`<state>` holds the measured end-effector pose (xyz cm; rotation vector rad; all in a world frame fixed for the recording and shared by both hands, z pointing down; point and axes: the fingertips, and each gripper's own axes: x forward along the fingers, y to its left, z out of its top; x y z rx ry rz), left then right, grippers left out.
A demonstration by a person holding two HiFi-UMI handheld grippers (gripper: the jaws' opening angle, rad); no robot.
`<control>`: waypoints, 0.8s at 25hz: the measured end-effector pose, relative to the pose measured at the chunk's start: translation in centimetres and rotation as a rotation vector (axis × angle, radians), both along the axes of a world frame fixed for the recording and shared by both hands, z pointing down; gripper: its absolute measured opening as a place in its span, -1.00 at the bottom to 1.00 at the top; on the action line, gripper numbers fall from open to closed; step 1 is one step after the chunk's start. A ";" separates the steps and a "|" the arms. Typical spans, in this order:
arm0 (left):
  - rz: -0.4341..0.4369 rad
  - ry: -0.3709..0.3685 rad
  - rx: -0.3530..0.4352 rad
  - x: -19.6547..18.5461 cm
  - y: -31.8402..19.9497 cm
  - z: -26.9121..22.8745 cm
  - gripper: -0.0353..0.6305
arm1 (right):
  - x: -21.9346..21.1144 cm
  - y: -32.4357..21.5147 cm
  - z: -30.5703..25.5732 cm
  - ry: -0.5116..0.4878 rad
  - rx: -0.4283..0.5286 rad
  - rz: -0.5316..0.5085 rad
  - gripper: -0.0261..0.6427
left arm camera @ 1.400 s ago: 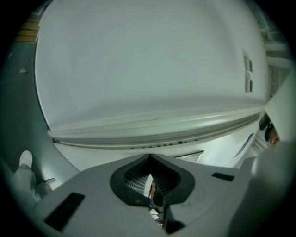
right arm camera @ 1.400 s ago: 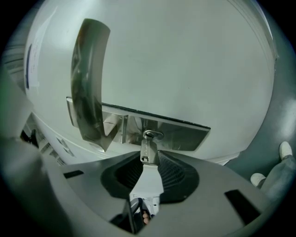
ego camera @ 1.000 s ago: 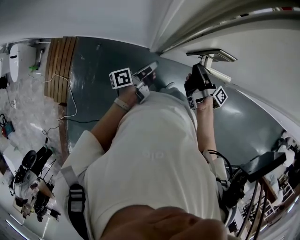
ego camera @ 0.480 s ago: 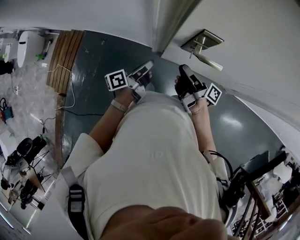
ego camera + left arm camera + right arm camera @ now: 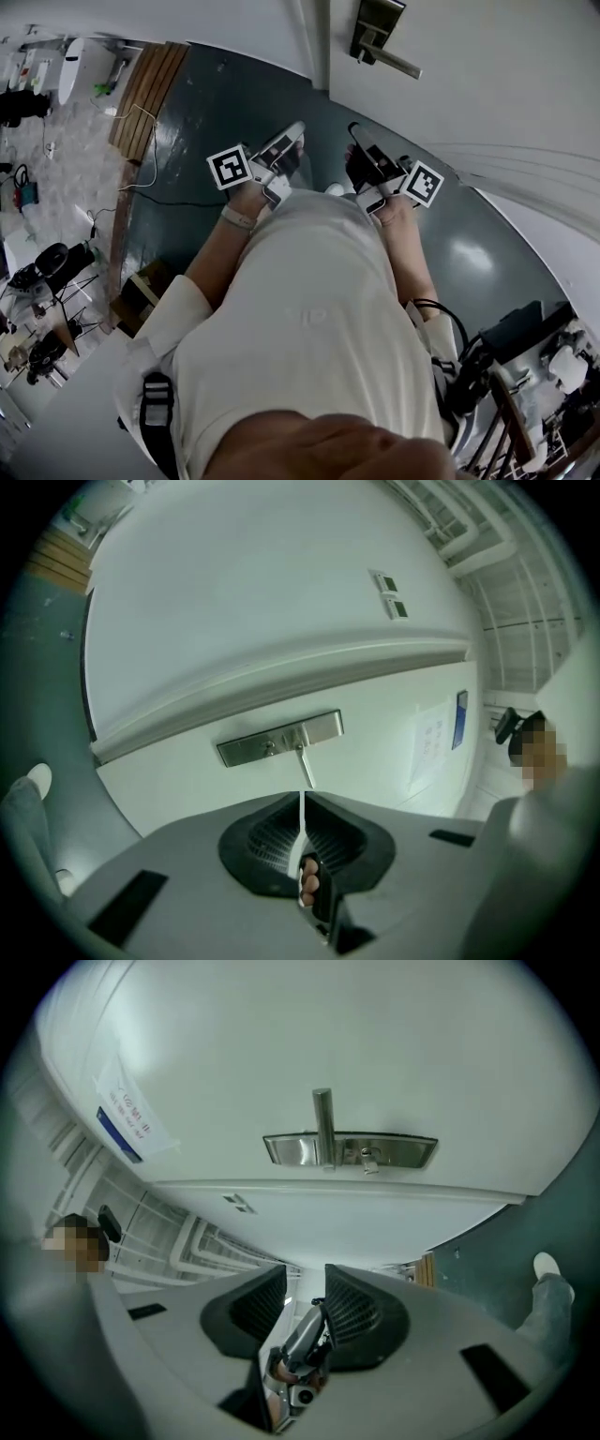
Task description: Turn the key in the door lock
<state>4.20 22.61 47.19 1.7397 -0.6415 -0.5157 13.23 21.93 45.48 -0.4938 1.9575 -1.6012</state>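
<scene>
The left gripper [image 5: 302, 808] has its jaws pressed together on nothing and points at the door [image 5: 234, 602], well short of it. The right gripper [image 5: 306, 1288], close beside, has its jaws slightly apart and empty. Ahead, the lock plate [image 5: 398, 1151] carries a lever [image 5: 322, 1121] and, just beside it, a small stub [image 5: 370, 1158], perhaps the key.

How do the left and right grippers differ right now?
The left gripper has its jaws together; the right gripper has them apart. In the head view the right gripper lies nearly below the door handle, the left gripper further to the side. Both are empty, face the door handle and touch nothing.
</scene>
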 end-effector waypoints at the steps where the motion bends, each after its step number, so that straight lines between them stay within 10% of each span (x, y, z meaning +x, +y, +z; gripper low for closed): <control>1: -0.001 -0.002 0.012 0.2 0.1 -0.4 -0.88 | -0.1 0.2 -0.1 0.009 0.009 -0.010 -0.59; 15: 0.024 0.039 0.081 1.1 -0.2 -3.8 -0.88 | 0.2 -0.3 -1.0 0.089 0.026 0.024 -0.59; 20: 0.053 -0.055 0.169 -1.3 3.5 -4.6 -0.88 | -3.3 3.2 -2.0 0.399 0.215 0.015 -0.59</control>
